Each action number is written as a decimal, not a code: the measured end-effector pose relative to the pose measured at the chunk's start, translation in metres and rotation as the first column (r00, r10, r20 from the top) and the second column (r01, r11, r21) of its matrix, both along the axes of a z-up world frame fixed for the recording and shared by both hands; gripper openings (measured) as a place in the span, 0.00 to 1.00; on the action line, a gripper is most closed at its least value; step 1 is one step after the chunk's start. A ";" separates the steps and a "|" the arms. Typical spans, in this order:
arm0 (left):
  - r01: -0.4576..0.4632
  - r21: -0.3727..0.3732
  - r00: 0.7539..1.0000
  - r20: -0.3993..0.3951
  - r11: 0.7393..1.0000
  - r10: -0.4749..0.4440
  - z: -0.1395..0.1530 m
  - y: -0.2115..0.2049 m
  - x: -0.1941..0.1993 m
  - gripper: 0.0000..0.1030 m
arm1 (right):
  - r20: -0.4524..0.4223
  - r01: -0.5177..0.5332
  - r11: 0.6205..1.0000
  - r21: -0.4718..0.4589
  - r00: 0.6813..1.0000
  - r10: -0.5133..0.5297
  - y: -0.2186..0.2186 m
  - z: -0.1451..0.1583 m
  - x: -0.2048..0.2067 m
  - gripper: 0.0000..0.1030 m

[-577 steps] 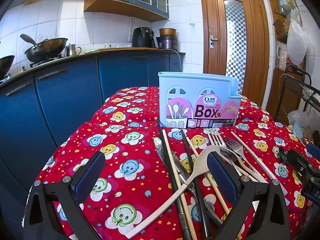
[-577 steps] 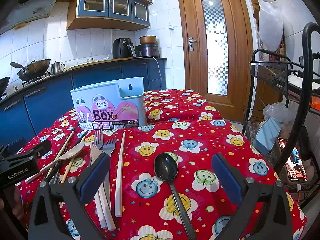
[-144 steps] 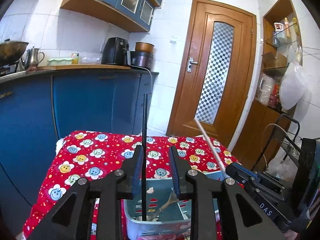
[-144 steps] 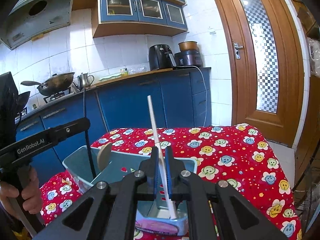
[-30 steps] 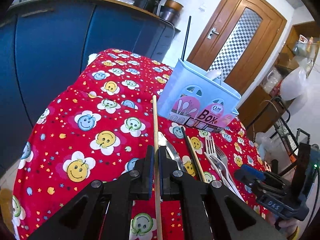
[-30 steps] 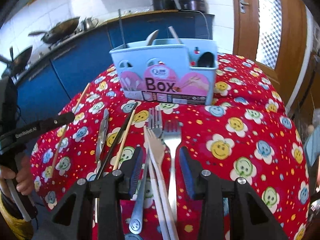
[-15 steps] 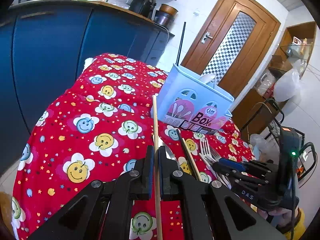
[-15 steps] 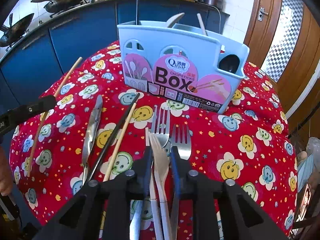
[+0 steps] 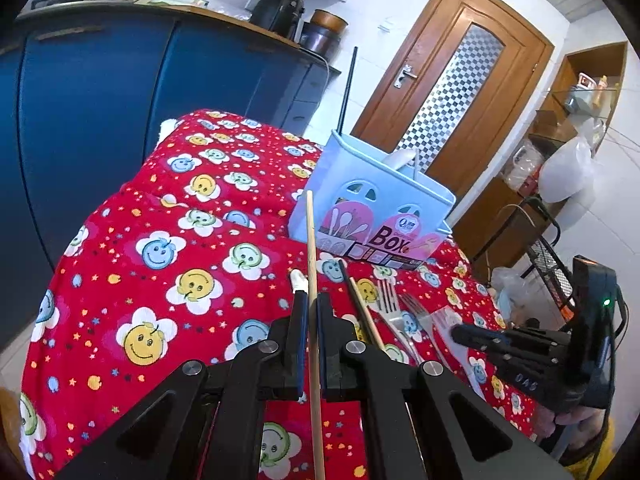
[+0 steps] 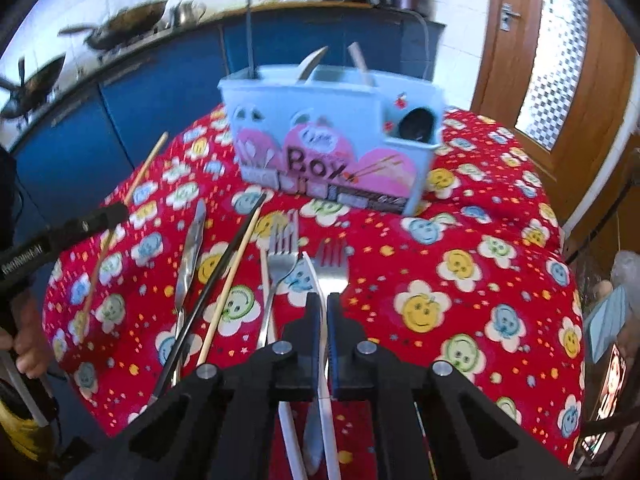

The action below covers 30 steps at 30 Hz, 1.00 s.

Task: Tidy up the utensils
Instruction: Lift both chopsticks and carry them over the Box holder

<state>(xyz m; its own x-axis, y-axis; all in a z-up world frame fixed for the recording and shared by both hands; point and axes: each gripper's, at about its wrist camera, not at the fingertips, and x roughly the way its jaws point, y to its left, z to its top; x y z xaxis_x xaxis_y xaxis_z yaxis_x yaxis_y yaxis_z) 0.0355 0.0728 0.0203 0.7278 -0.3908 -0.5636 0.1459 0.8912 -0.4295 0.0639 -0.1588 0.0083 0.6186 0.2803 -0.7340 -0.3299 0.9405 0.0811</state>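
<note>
A wooden chopstick (image 9: 312,280) is pinched in the left gripper (image 9: 311,312) above the red tablecloth (image 9: 152,264), its tip pointing toward the blue utensil box (image 9: 376,216). The right gripper (image 10: 323,312) is clamped on what looks like a white plastic knife (image 10: 320,360), though blur hides detail, beside two forks (image 10: 304,264) lying in front of the box.

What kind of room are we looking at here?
Most likely a home kitchen: a wok and kettle sit on the counter above blue cabinets, and forks and chopsticks lie on a table with a smiley-flower cloth.
</note>
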 end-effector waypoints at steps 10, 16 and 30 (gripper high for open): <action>0.033 0.003 0.997 0.073 0.999 -0.034 0.020 -0.015 0.006 0.04 | 0.131 0.055 0.983 0.175 0.988 -0.078 -0.030 0.030 -0.008 0.05; 0.027 -0.002 0.989 0.148 1.000 -0.027 0.041 -0.023 0.018 0.04 | 0.204 0.043 0.965 0.260 0.974 -0.098 -0.037 0.045 -0.007 0.05; -0.055 0.089 0.952 0.304 0.995 0.025 0.085 -0.052 0.054 0.04 | 0.319 0.009 0.934 0.358 0.939 -0.131 -0.054 0.078 0.016 0.04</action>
<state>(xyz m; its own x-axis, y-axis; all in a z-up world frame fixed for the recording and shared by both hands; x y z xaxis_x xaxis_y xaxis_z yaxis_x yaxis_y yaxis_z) 0.0900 0.0206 0.1049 0.8837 -0.3131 -0.3478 0.2192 0.9336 -0.2834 0.0794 -0.2128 0.0863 0.8360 0.4251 -0.3470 -0.3293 0.8945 0.3025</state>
